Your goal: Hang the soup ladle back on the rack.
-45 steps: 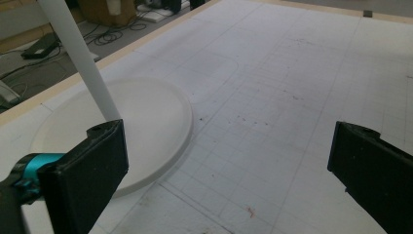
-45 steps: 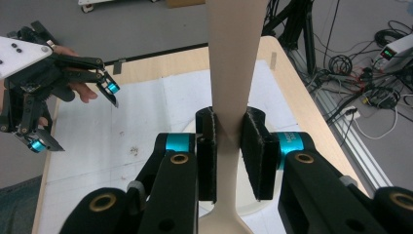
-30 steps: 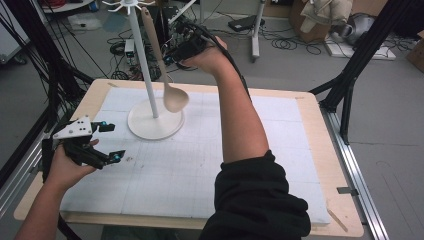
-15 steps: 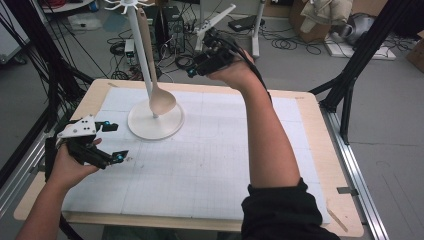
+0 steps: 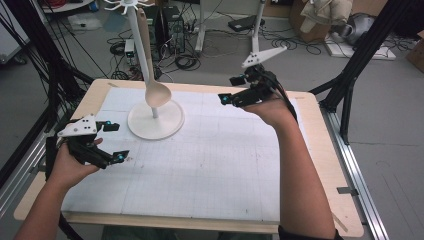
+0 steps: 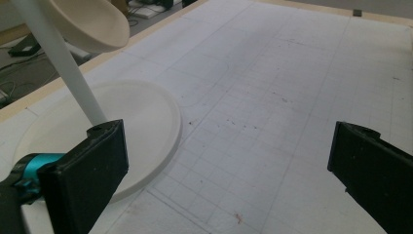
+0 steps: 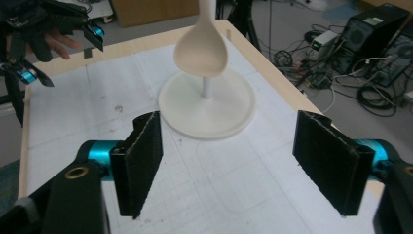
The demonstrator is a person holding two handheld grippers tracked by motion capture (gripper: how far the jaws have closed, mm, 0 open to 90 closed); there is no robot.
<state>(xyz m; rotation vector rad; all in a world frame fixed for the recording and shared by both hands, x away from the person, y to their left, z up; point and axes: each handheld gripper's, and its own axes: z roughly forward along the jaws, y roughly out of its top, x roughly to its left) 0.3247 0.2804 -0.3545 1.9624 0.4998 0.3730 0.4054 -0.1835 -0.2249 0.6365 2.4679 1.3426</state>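
A pale spoon hangs bowl-down from the hooks at the top of a white stand, its bowl beside the pole and above the round base. The right gripper is held to the right of the stand, well apart from it, above the white mat; its jaws have just been opening and stand wide with nothing between them. The left gripper sits near the stand's base on its left, jaws spread wide and empty
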